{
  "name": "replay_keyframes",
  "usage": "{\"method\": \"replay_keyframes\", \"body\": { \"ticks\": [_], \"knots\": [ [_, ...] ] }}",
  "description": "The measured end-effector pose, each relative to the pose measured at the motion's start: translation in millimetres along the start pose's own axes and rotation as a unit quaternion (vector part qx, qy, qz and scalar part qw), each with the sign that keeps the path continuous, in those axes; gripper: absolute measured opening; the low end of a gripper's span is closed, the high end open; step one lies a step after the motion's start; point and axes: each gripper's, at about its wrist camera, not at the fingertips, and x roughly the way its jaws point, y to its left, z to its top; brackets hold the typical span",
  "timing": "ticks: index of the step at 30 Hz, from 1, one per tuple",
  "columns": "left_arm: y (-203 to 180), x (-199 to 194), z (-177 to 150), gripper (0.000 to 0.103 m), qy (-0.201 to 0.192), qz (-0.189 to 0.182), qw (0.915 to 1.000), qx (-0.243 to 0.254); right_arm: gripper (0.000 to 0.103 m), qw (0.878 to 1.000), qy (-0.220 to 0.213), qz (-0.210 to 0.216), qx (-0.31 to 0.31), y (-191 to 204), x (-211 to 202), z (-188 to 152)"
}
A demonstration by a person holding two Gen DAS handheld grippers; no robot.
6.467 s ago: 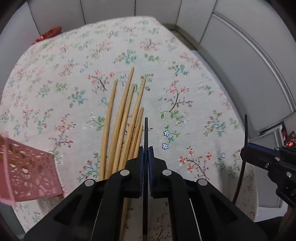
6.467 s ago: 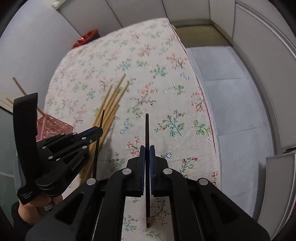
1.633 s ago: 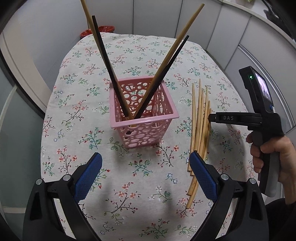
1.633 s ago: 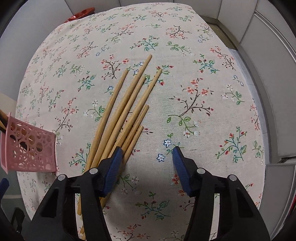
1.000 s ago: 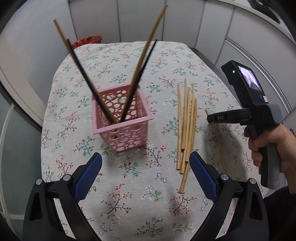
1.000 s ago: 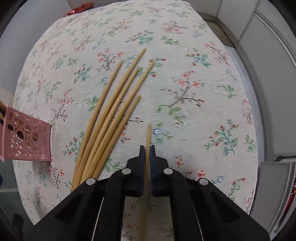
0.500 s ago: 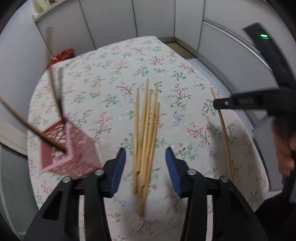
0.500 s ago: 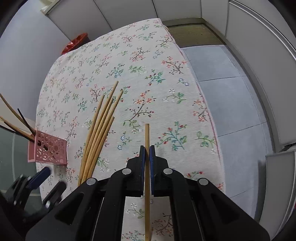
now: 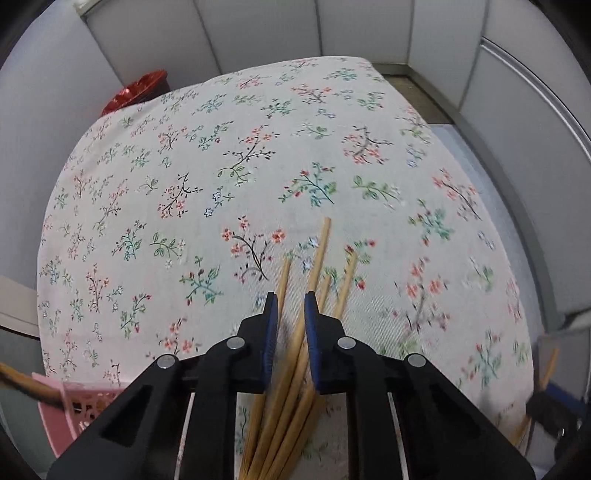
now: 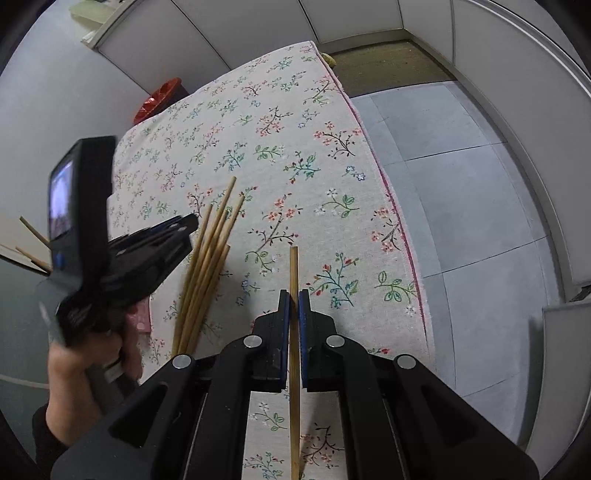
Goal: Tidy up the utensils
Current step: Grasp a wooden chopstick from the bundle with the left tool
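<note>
A bundle of bamboo chopsticks (image 9: pixel 295 373) lies on the floral tablecloth (image 9: pixel 229 177), the sticks fanning apart slightly at their far tips. In the right wrist view the same bundle (image 10: pixel 207 273) sits left of centre on the cloth, pointing away toward the far end of the table.

The left gripper (image 9: pixel 288 310) is low over the bundle. Its blue-padded fingers (image 9: pixel 271 314) stand a narrow gap apart, straddling the sticks, with at least two chopsticks running up between them; the pads do not appear pressed tight on any one stick, and it cannot be told whether they touch the wood. From the right wrist view this gripper (image 10: pixel 181 225) reaches in from the left, held by a hand (image 10: pixel 88 365), its tip just beside the bundle; motion blur softens it.

The right gripper (image 10: pixel 294 299) is closed on a single chopstick (image 10: pixel 294 332), which runs straight up between the pads and sticks out past the fingertips, held above the cloth and apart from the bundle, nearer the table's right edge.

A pink perforated basket (image 9: pixel 77 402) shows at the lower left of the left wrist view, with a chopstick (image 9: pixel 26 380) leaning out of it. A red object (image 9: pixel 138 90) sits beyond the far left corner of the table, against the grey wall panels (image 9: pixel 258 33).
</note>
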Motion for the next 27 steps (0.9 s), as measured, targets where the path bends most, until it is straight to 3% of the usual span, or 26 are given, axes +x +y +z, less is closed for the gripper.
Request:
{"method": "replay_keyframes", "body": {
  "ticks": [6, 10, 13, 19, 27],
  "knots": [
    [9.2, 38.1, 6.9, 0.014, 0.038, 0.011, 0.9992, -0.009, 0.004, 1.0, 0.003, 0.004, -0.004, 3.5, 1.6, 0.0],
    [12.7, 39.4, 2.2, 0.008, 0.023, -0.004, 0.9997, -0.007, 0.004, 1.0, 0.005, 0.0, -0.002, 0.4, 2.8, -0.2],
    [9.4, 36.7, -1.6, 0.007, 0.025, 0.014, 0.9996, 0.009, 0.004, 1.0, 0.004, -0.004, 0.0, -1.7, 3.7, 0.2],
    [6.7, -0.2, -18.1, 0.006, -0.006, 0.006, 0.9996, 0.026, 0.004, 1.0, -0.007, -0.005, 0.001, 0.0, -3.2, -3.2],
    [12.9, -78.5, -55.3, 0.005, -0.082, -0.016, 0.9952, 0.052, 0.004, 0.999, -0.039, 0.001, -0.012, 13.6, -26.1, -16.6]
  ]
}}
